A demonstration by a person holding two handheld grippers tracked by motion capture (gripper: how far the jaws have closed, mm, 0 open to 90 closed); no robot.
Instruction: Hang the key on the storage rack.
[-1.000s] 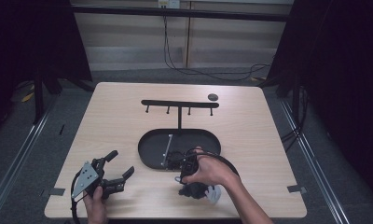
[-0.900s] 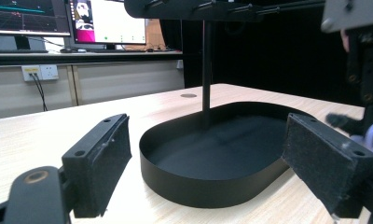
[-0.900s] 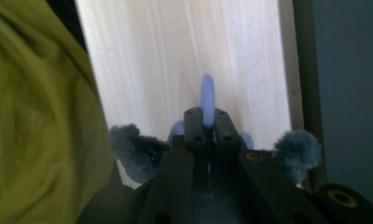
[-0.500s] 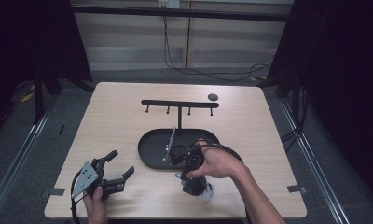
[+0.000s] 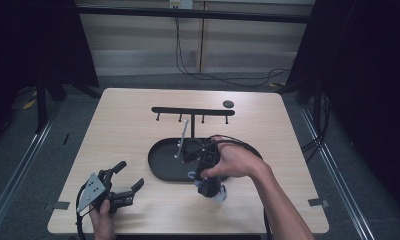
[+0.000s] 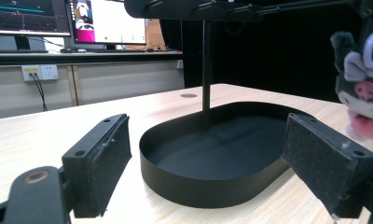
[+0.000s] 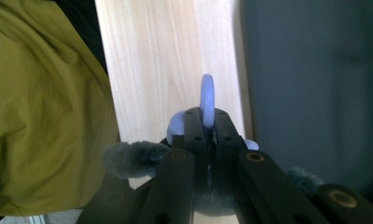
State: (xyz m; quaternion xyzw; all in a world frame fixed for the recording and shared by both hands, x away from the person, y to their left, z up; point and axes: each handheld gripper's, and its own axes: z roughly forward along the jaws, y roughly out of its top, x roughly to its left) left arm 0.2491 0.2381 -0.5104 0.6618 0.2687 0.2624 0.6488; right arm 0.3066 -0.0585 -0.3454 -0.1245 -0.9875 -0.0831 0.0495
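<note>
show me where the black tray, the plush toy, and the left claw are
black tray (image 6: 208, 184), left gripper view, near outer wall.
plush toy (image 6: 362, 88), left gripper view, its face.
left claw (image 5: 124, 176), high view, midway between its tips.

Left gripper (image 5: 122, 181): held low at the near left, fingers (image 6: 100, 163) spread wide, nothing between them.
Left hand (image 5: 104, 221): wrapped round the handle from below.
Right gripper (image 7: 206, 122): pointing down, fingers pressed together on a plush toy's (image 7: 207, 100) pale blue ring.
Right forearm (image 5: 283, 205): reaching in diagonally.
</note>
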